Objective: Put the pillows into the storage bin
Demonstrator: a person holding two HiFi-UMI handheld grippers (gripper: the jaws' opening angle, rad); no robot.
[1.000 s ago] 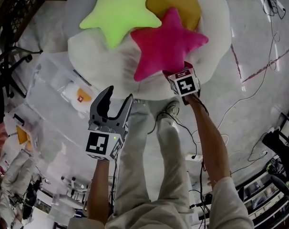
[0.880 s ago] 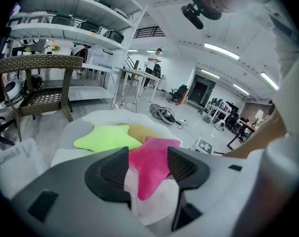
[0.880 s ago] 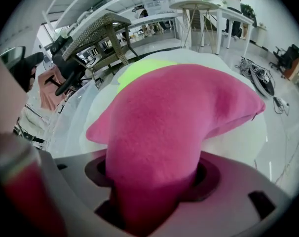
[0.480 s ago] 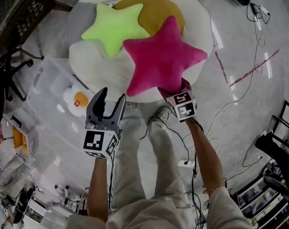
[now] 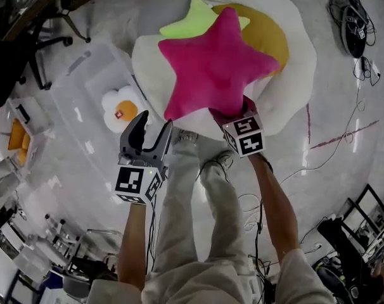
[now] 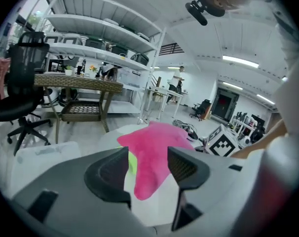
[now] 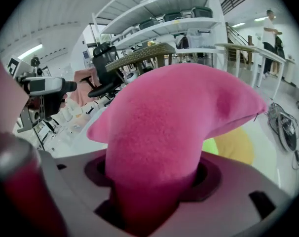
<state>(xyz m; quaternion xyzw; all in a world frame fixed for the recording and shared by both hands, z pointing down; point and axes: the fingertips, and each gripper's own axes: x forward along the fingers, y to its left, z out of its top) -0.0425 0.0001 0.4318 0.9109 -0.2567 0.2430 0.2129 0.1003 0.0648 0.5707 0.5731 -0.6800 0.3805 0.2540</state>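
**Left tongs** (image 5: 154, 123): near left, jaws apart, nothing between them.

**Right tongs** (image 5: 234, 114): near right, clamped on one point of the pink star pillow (image 5: 214, 65), held up over the white cushion (image 5: 293, 81).
- Risk: a single-tip hold, so the soft body may swing or slip free on the way left.

**Storage bin** (image 5: 81, 103): on the floor at left, open-topped, with a flower pillow (image 5: 123, 109) inside.
- Risk: its rim could catch a trailing point.

**Green star pillow** (image 5: 193, 23): far, on the cushion.

**Room:** bare floor beside the bin, chair (image 5: 18, 56) far left, cables (image 5: 334, 141) right.
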